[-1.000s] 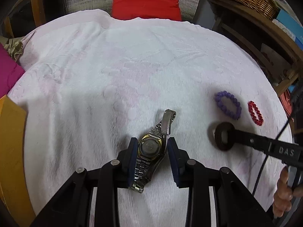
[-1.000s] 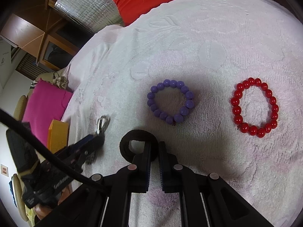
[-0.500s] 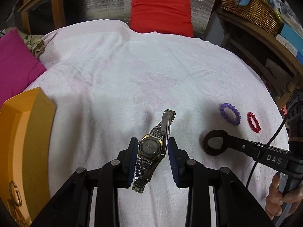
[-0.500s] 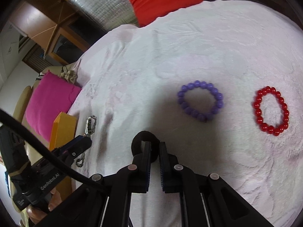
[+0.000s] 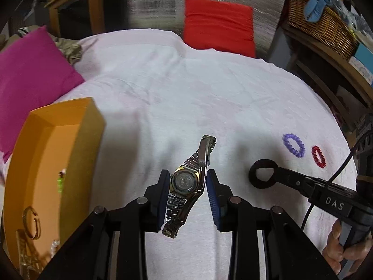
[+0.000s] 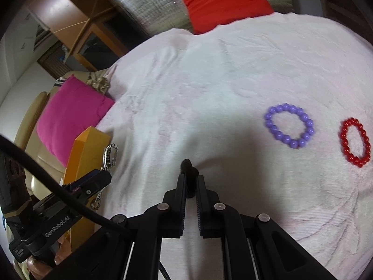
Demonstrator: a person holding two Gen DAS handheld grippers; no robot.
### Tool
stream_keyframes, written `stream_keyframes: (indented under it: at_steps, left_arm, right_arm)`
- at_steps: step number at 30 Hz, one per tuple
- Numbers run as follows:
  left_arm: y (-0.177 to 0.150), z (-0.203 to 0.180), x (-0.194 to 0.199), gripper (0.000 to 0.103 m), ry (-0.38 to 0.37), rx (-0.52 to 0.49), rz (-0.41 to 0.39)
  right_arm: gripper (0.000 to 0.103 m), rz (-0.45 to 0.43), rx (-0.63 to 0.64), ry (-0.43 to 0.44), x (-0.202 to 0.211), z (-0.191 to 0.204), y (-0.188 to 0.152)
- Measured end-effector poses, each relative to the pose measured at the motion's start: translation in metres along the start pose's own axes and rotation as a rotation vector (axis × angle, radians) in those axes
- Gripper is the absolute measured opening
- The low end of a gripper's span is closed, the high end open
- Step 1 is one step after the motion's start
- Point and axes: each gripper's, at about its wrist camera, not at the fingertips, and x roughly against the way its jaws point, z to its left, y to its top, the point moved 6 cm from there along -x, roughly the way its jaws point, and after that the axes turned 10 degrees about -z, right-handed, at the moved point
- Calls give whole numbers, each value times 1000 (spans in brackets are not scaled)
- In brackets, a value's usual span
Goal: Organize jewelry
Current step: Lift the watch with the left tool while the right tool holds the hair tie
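Observation:
My left gripper [image 5: 187,184] is shut on a metal wristwatch [image 5: 186,183] and holds it above the white bedspread [image 5: 186,98], its strap ends hanging free. My right gripper [image 6: 191,182] is shut on a black hair tie [image 6: 189,170], seen edge-on; in the left wrist view the hair tie [image 5: 253,177] shows as a ring in the right gripper [image 5: 275,175]. An orange box [image 5: 77,154] stands at the left with a gold bangle [image 5: 30,224] and other small jewelry inside. A purple bead bracelet [image 6: 289,124] and a red bead bracelet [image 6: 355,142] lie on the bedspread to the right.
A magenta cushion [image 5: 30,74] lies at the far left and a red cushion [image 5: 216,25] at the back. A wicker basket [image 5: 321,25] sits on a wooden shelf at the right. The orange box also shows in the right wrist view [image 6: 81,154], beside the left gripper.
Both grippers have risen and pulled back with the watch and the hair tie. The orange box has come into view at the left. The hair tie has turned edge-on in the right wrist view.

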Motion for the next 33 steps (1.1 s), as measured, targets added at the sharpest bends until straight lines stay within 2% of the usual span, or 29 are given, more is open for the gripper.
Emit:
stream_keyframes:
  at_steps: [13,21,23,29,33]
  left_arm:
    - [9,36,36,33,94,35,-89]
    - [7,53,45,33,109,58,-104]
    - [6,56,43,33,111,65,-95]
    - [4,59,39,33,119,62,-83]
    - [3,57,34,33,119,60,-70]
  right_arm:
    - [9,-19,104,53,-5,54,-13]
    - [9,-31,151,65,-4,80,-16]
    - [9,-35,149,36,-5,75,-14]
    - [12,27,42,-43,-18,35,-8]
    - [12,64,1,-58,-29,21,-9]
